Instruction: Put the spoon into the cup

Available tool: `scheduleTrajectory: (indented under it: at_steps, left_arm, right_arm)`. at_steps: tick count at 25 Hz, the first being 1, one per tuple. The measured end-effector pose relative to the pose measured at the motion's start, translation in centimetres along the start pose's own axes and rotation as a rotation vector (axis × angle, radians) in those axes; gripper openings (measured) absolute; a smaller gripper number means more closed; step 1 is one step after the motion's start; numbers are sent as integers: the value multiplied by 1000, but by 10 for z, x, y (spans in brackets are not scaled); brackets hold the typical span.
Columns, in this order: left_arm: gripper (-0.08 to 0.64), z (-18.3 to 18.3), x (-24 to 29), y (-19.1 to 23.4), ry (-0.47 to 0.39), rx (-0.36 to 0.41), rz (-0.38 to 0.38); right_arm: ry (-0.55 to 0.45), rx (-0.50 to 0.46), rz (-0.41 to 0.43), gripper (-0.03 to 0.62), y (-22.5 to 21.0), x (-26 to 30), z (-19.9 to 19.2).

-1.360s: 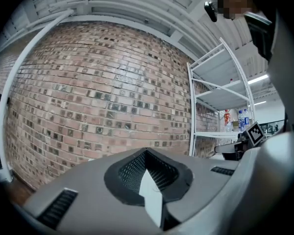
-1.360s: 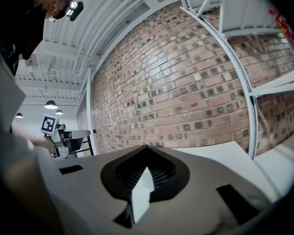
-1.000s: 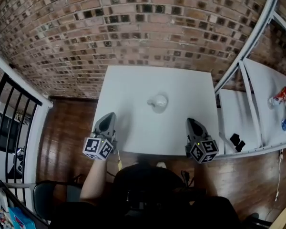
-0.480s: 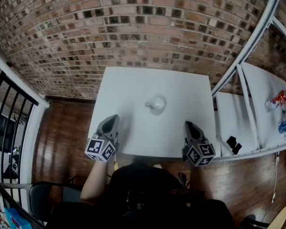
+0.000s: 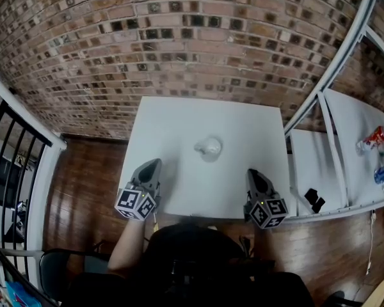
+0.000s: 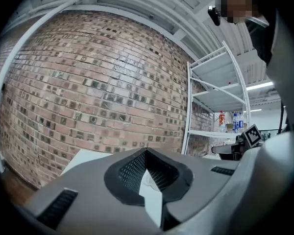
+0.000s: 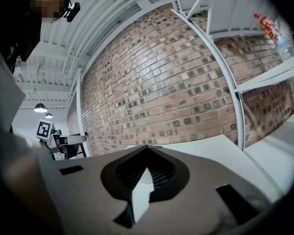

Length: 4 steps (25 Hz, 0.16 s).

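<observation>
A small white cup [image 5: 209,147] stands near the middle of the white table [image 5: 179,120]. I cannot make out a spoon in any view. My left gripper [image 5: 153,164] hovers over the table's near left edge, shut and with nothing in it; in the left gripper view its jaws [image 6: 146,152] meet at the tips, with the cup [image 6: 148,179] showing pale beyond them. My right gripper [image 5: 251,173] is at the near right edge, also shut and holding nothing; its tips [image 7: 147,147] touch in the right gripper view. Both point toward the brick wall, short of the cup.
A brick wall [image 5: 179,43] rises right behind the table. White metal shelving [image 5: 333,139] stands at the right with bottles [image 5: 376,134] and a small black item [image 5: 314,200]. A black railing [image 5: 13,165] runs along the left above a wood floor [image 5: 83,184].
My left gripper has crept slightly further in over the table toward the cup. The right gripper has stayed put. The head view has tilted a little.
</observation>
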<state>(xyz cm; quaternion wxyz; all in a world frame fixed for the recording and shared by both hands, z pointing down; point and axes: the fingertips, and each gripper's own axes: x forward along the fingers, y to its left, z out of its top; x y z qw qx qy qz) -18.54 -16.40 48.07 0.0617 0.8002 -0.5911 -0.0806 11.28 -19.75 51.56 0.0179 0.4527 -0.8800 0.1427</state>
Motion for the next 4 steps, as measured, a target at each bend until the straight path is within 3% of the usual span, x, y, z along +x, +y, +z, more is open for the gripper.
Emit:
scheduleTrajectory:
  at_steps: [4]
  left_arm:
    - [3,-2,4,1,11,1,0]
  right_arm:
    - [7,-15,1,2,-1,3,3]
